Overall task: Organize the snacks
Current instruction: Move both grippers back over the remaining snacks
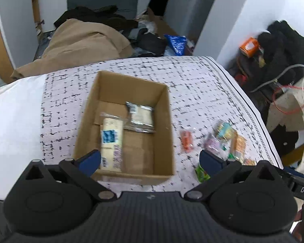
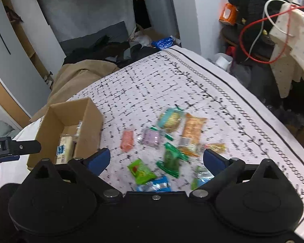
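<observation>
Right wrist view: your right tongs point(image 2: 156, 158) hang spread and empty over the loose snack packets point(image 2: 170, 137) on the bed point(image 2: 202, 85); the cardboard box point(image 2: 91, 113) sits at nine o'clock. They look light, crinkly, slippery: pinch the green packet point(image 2: 140, 171) across its flat middle. Left tongs point(image 1: 150, 160) spread too, empty.

The box point(image 1: 162, 121) is matt brown cardboard, resting on a printed woven cloth point(image 1: 192, 77). The snacks point(image 2: 170, 139) are wrapped in glossy, crinkled plastic film. Both grippers, left point(image 1: 150, 160) and right point(image 2: 156, 159), look like matt black plastic with blue pads point(image 1: 90, 161).
</observation>
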`<state>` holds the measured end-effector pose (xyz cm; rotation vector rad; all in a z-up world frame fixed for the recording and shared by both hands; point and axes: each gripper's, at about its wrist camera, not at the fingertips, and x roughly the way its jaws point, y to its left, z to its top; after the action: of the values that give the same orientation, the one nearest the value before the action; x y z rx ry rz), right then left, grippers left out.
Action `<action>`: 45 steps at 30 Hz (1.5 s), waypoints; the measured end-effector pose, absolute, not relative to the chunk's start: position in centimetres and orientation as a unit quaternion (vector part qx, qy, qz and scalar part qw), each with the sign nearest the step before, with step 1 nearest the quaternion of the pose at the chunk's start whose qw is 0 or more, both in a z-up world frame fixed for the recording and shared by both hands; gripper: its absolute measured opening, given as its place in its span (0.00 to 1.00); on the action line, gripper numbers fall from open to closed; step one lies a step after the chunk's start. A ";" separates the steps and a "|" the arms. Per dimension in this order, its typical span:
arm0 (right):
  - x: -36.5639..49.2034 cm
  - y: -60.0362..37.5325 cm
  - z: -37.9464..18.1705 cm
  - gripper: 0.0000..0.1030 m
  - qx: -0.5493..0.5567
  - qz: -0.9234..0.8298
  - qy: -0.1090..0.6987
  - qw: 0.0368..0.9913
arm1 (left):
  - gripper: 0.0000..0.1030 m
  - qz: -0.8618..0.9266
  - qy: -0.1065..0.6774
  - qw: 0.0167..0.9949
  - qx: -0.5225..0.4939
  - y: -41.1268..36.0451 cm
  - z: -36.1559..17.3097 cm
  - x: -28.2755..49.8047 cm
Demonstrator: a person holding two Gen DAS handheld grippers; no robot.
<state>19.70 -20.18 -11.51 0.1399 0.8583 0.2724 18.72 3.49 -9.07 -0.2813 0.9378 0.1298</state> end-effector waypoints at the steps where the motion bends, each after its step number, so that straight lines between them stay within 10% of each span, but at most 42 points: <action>1: 19.5 -20.7 -11.5 0.97 0.067 0.131 0.413 0.899 | 1.00 0.058 0.450 0.881 -0.132 3.1 -9.1 18.6; 45: 18.5 -34.7 -18.8 0.98 0.206 0.060 0.474 0.854 | 0.99 0.046 0.480 0.872 -0.084 -10.7 -13.2 19.4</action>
<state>18.46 -34.73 -18.78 0.4335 0.9960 0.1269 19.43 -10.74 -13.22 -0.1747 1.0040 0.0961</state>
